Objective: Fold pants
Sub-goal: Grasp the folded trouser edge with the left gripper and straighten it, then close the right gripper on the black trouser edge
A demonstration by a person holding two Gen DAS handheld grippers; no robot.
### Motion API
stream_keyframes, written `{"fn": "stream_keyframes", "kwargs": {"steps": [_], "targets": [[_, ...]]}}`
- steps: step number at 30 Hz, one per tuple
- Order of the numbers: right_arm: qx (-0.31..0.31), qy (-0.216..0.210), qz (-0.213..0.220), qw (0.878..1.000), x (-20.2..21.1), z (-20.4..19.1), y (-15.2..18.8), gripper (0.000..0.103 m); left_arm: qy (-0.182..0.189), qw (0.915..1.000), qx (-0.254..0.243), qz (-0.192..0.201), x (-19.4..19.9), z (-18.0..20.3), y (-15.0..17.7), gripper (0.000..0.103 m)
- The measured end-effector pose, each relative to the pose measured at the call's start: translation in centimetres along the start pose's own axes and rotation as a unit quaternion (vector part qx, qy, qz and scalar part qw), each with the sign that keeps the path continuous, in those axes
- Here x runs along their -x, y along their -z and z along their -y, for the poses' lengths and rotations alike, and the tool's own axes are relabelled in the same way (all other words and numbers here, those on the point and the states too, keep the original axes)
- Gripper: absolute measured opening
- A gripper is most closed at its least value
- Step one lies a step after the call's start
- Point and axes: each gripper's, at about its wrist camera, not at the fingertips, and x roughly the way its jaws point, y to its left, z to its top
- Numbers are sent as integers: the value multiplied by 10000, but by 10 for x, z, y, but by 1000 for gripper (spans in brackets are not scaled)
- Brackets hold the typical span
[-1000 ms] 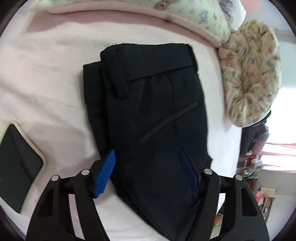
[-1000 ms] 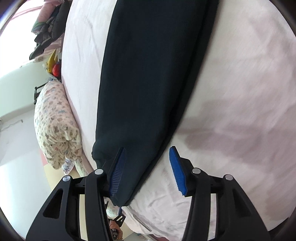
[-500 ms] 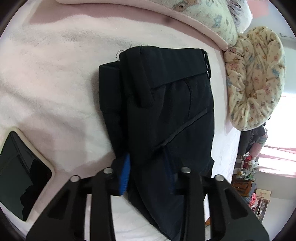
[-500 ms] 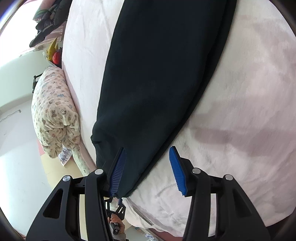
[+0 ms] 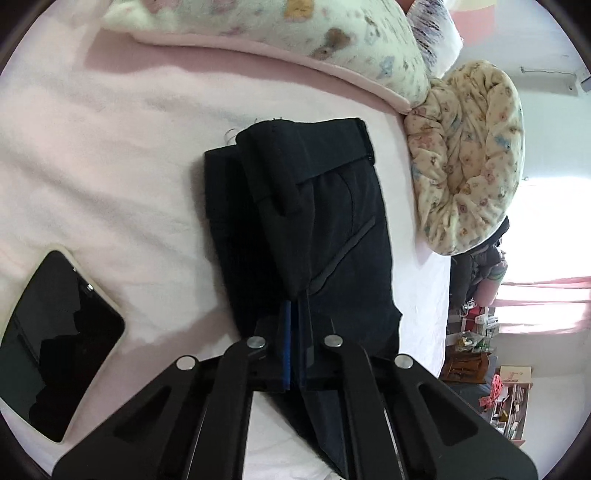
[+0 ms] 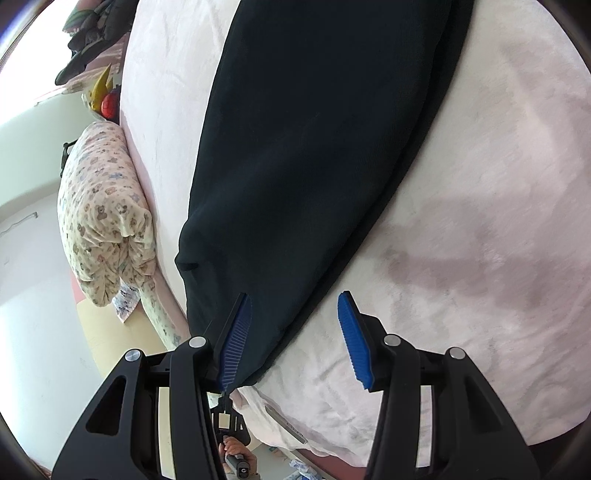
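Dark navy pants (image 5: pixel 314 206) lie on a pink bed sheet (image 5: pixel 110 166), waistband at the far end and a pocket seam showing. My left gripper (image 5: pixel 293 314) is shut on a pinched ridge of the pants' cloth below the pocket. In the right wrist view the long pant leg (image 6: pixel 314 147) runs away from me. My right gripper (image 6: pixel 293 295) stands open over the leg's near hem. One blue pad (image 6: pixel 236 339) rests over the cloth, while the other pad (image 6: pixel 354 339) is over bare sheet.
A black phone in a pale case (image 5: pixel 55 332) lies on the sheet left of the pants. Floral bedding (image 5: pixel 469 158) is bunched at the bed's right edge, and a pillow (image 5: pixel 295 29) lies along the far side. The bed edge (image 6: pixel 166 288) drops to the floor.
The left jaws closed from wide apart to shut, gathering the pants' cloth between them. The right gripper slid a little along the leg, jaws unchanged.
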Motion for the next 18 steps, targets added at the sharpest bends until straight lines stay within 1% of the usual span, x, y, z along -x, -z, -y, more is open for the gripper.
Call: {"fn": "stream_keyframes", "kwargs": {"steps": [3,5,6,7,8,10,11,12,13,14,15,17,18], "targets": [[59,12,-40,10000,-2,-2,3,52,-356,9993,136,-8,-9,-13,0,3],[56,18,-50,10000,0,-2,4,58,-751,9971,70,-31,-19,-18,2,4],[46,9,-46,10000,1,-2,4,58,-898,9959,49,-15,-22,-18,2,7],[50,-15,-40,10000,3,-1,3,58,-1107,9938,38,-16,-24,-16,3,17],[76,-14,-24,10000,7,-1,1,59,-1230,9924,-2,-6,-23,-13,3,23],[107,-10,89,9999,18,2,-4,61,-1528,9879,-204,151,-12,-3,4,56],[85,-31,176,9998,24,4,-7,61,-1597,9864,-303,242,-6,0,5,63],[53,-33,286,9996,30,6,-10,61,-1688,9841,-416,354,1,5,8,76],[54,-48,441,9990,39,8,-15,61,-1823,9796,-646,543,12,12,16,82],[98,-69,522,9986,45,9,-17,61,-1876,9771,-799,613,17,16,20,85],[196,-119,637,9977,53,8,-20,61,-1927,9723,-1145,665,21,26,31,87],[380,-249,681,9966,56,3,-24,61,-1886,9663,-1655,583,20,44,49,92],[533,-362,570,9963,52,-4,-27,61,-1778,9643,-1904,476,16,54,59,97]]}}
